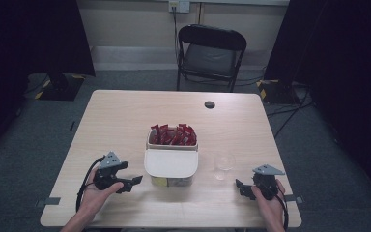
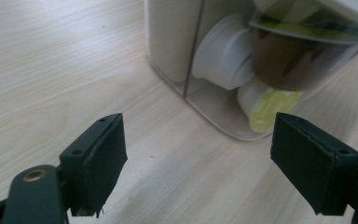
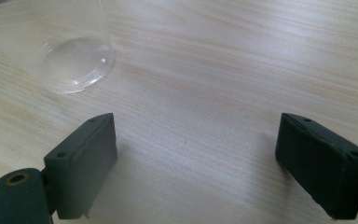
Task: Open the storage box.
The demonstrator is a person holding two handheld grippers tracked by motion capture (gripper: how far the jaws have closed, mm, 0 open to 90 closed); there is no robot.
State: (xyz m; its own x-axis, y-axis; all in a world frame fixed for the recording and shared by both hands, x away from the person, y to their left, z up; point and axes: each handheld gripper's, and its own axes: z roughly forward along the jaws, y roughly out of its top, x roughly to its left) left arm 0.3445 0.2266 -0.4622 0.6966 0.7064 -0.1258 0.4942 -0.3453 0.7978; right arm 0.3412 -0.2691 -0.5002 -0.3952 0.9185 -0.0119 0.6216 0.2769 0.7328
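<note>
Nothing handled yet: left gripper (image 1: 134, 181) is sitting wide-jawed and empty beside the lidded container (image 1: 170, 164) mid-table, right gripper (image 1: 239, 187) is resting equally wide near the clear cup (image 1: 223, 162), so all work is pending.

My bench (image 1: 125, 121) is pale wood with a fine straight grain. Both claws, left (image 1: 136, 180) and right (image 1: 238, 184), are black with grey plates. At twelve o'clock from them I see a cream box (image 1: 171, 164) with red packets (image 1: 173, 135); its clear wall shows white and yellow-green pods (image 2: 265, 102). The cup (image 1: 223, 162) is clear.
</note>
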